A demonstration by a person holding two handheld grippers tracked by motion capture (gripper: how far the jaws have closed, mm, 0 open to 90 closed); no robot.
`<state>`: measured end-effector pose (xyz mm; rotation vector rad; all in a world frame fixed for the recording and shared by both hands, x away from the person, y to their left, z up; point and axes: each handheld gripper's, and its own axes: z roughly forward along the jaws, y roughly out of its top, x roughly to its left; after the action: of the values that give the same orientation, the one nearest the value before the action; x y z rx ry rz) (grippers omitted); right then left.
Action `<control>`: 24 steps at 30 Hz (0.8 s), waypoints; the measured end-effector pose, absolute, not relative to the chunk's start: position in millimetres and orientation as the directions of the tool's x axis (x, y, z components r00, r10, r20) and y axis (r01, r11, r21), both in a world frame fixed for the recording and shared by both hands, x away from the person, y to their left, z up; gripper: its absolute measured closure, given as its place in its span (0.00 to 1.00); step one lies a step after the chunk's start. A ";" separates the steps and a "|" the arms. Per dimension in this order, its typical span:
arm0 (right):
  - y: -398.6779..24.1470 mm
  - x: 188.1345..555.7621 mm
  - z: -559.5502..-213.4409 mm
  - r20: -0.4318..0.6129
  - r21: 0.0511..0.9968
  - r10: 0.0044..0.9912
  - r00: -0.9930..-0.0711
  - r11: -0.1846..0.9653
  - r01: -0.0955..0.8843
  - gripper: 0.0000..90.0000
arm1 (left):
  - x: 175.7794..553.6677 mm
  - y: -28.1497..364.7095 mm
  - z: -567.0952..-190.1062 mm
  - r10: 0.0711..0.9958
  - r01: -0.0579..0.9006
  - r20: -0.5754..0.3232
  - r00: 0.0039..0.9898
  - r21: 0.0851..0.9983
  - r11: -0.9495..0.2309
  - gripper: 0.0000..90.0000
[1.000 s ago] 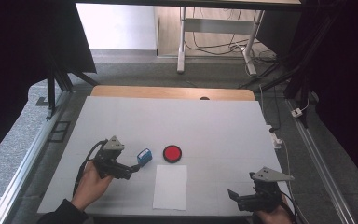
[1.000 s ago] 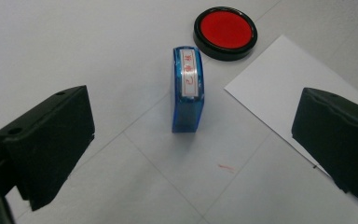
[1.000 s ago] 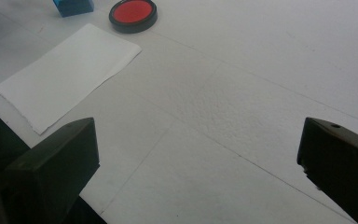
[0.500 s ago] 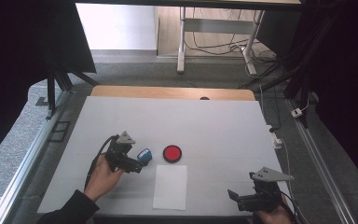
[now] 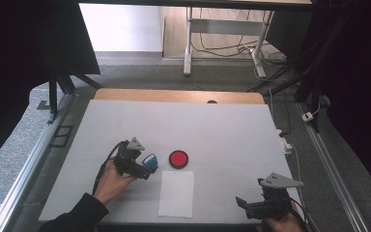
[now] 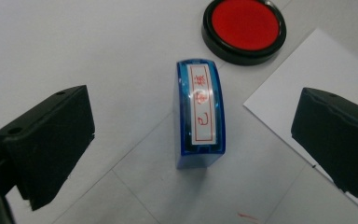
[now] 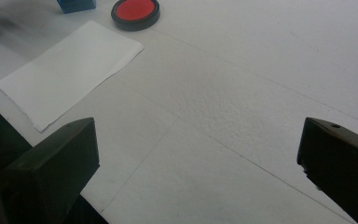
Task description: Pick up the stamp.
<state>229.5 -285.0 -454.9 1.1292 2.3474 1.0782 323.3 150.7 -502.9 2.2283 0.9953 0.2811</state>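
Note:
A blue stamp (image 6: 199, 114) with a white label in red lettering stands on the white table, its top (image 5: 149, 160) just ahead of my left gripper (image 5: 145, 169). In the left gripper view the left gripper (image 6: 193, 140) is open, its jaws wide on either side of the stamp and not touching it. A round red ink pad (image 5: 178, 158) in a black case (image 6: 244, 29) sits to the stamp's right. A white paper sheet (image 5: 176, 193) lies in front of the pad. My right gripper (image 5: 246, 205) rests open near the front right edge, nothing between its jaws.
The table's front edge (image 5: 174, 223) runs just below the paper sheet. A wooden strip (image 5: 174, 95) borders the far side. Metal rails (image 5: 24, 169) flank the table on the left and right. A desk frame and cables (image 5: 222, 43) stand beyond.
My left gripper has moved right and forward toward the blue stamp, so its jaws now straddle it. The right gripper has stayed put.

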 end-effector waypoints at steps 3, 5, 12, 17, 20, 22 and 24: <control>-284.8 229.8 -454.9 0.034 0.747 0.770 -0.637 0.404 0.528 0.00 | 323.3 144.6 -509.2 0.716 0.567 -0.022 0.698 0.628 -0.533 0.00; -284.7 229.8 -455.0 0.035 0.746 0.769 -0.638 0.404 0.528 0.00 | 323.3 143.7 -510.0 0.713 0.563 -0.014 0.701 0.624 -0.542 0.00; -284.2 229.1 -454.9 0.035 0.747 0.770 -0.637 0.404 0.528 0.00 | 326.7 145.7 -510.6 0.723 0.573 -0.022 0.690 0.627 -0.528 0.08; -284.3 228.9 -455.0 0.034 0.747 0.769 -0.638 0.404 0.528 0.00 | 327.7 148.6 -509.8 0.732 0.580 -0.025 0.681 0.628 -0.519 0.30; -284.2 229.0 -455.2 0.032 0.746 0.768 -0.640 0.408 0.526 0.00 | 326.8 149.2 -507.6 0.727 0.571 -0.026 0.686 0.640 -0.515 0.39; -284.1 229.0 -455.2 0.032 0.746 0.768 -0.640 0.408 0.527 0.00 | 326.4 148.9 -506.2 0.722 0.564 -0.024 0.692 0.642 -0.519 0.45; -284.0 229.0 -455.2 0.032 0.746 0.767 -0.640 0.408 0.527 0.00 | 326.3 148.2 -505.6 0.721 0.559 -0.018 0.693 0.645 -0.522 0.50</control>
<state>229.0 -284.0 -455.2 1.1220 2.3536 1.0755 326.3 148.2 -505.6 2.2691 0.9746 0.3336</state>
